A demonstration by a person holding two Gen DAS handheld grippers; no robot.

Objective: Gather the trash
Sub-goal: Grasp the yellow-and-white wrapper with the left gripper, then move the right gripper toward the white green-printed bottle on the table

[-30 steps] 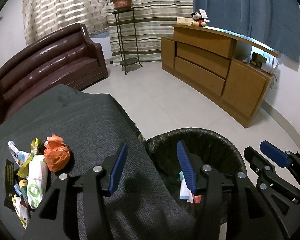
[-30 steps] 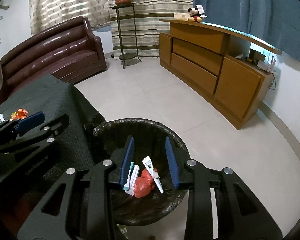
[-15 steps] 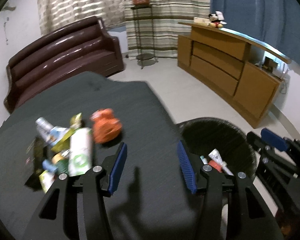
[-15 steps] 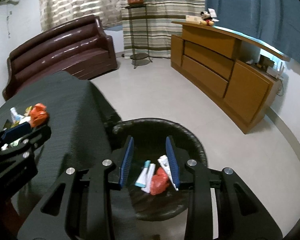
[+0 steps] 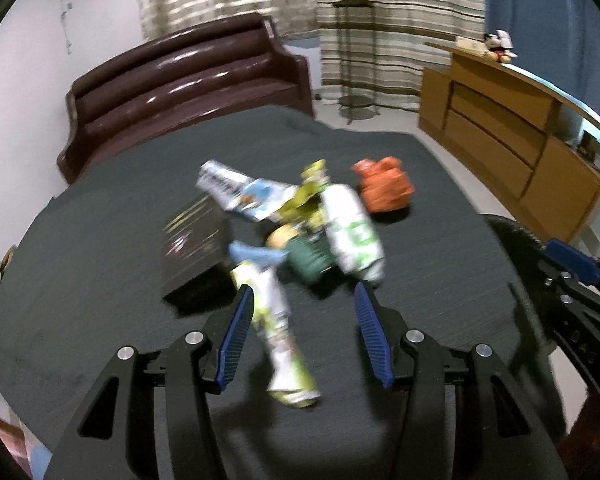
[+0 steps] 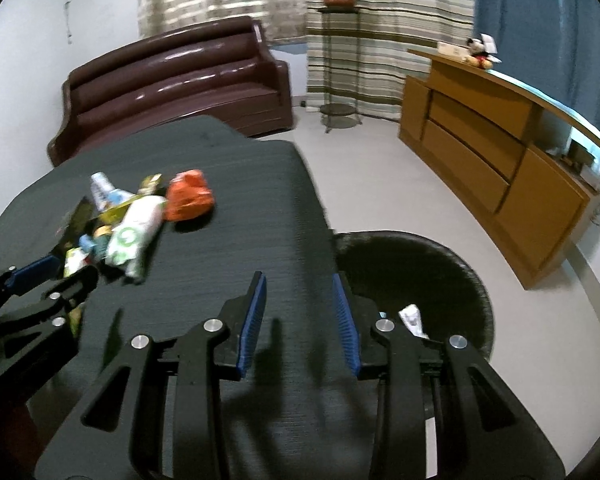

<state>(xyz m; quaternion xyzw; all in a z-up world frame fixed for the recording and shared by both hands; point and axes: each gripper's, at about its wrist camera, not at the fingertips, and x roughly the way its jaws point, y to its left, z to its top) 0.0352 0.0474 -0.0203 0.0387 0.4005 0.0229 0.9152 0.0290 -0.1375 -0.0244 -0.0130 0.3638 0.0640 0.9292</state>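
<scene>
A pile of trash lies on the dark cloth-covered table: a crumpled orange bag, a white and green packet, a long white and yellow wrapper, a black box and other wrappers. My left gripper is open and empty, its fingers on either side of the long wrapper's near end. My right gripper is open and empty over the table's right edge. The black-lined bin stands on the floor to the right, with trash inside.
A brown sofa stands behind the table. A wooden counter runs along the right wall. A plant stand is at the back by the curtains. Tiled floor lies between the table and the counter.
Both grippers have swung left from over the bin to over the table. The left gripper now reaches the trash pile. Both stay open and empty.
</scene>
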